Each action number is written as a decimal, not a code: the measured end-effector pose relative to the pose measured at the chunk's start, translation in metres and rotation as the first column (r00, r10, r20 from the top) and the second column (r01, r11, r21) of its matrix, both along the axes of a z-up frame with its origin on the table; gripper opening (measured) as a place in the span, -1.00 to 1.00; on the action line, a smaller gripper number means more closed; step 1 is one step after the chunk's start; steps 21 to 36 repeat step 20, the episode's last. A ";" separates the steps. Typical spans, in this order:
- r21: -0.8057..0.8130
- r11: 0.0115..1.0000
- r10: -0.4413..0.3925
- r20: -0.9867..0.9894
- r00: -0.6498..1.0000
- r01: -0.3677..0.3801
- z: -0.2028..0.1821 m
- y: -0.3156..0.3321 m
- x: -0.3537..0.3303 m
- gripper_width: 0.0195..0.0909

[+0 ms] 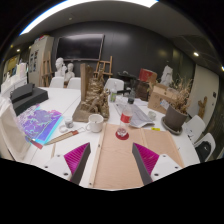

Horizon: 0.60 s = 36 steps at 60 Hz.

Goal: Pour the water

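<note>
Gripper: spread wide, holding nothing; pads at either side over bare board.

Board: pale, flat, directly under and between the fingers.

Small red-rimmed cup: just ahead of the fingers, slightly right of centre, on the table. Contents not discernible.

White mug: ahead and left of the fingers, near the cup but apart from it.

Iridescent sheet: left of the fingers, flat on the table.

Wooden model: beyond the mug, upright, tall.

Further clutter beyond on the right; items too small to identify.

Task's thing: no water vessel can be named with certainty; mug or cup are the likely candidates, both unheld.

Risks, as judged: a reach toward the mug could clip the cup, the two standing close; a poorly centred grip on a round mug could let it twist and spill; a spill would reach the sheet and board nearby.
</note>
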<state>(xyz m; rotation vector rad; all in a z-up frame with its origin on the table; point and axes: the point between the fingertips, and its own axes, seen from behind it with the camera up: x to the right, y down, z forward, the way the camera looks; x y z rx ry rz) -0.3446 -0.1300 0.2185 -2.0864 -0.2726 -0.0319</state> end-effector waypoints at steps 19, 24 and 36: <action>0.010 0.999 -0.049 0.005 0.999 0.049 0.012 -0.021 0.001 0.84; 0.008 0.999 -0.051 0.001 0.999 0.051 0.012 -0.021 0.001 0.84; 0.008 0.999 -0.051 0.001 0.999 0.051 0.012 -0.021 0.001 0.84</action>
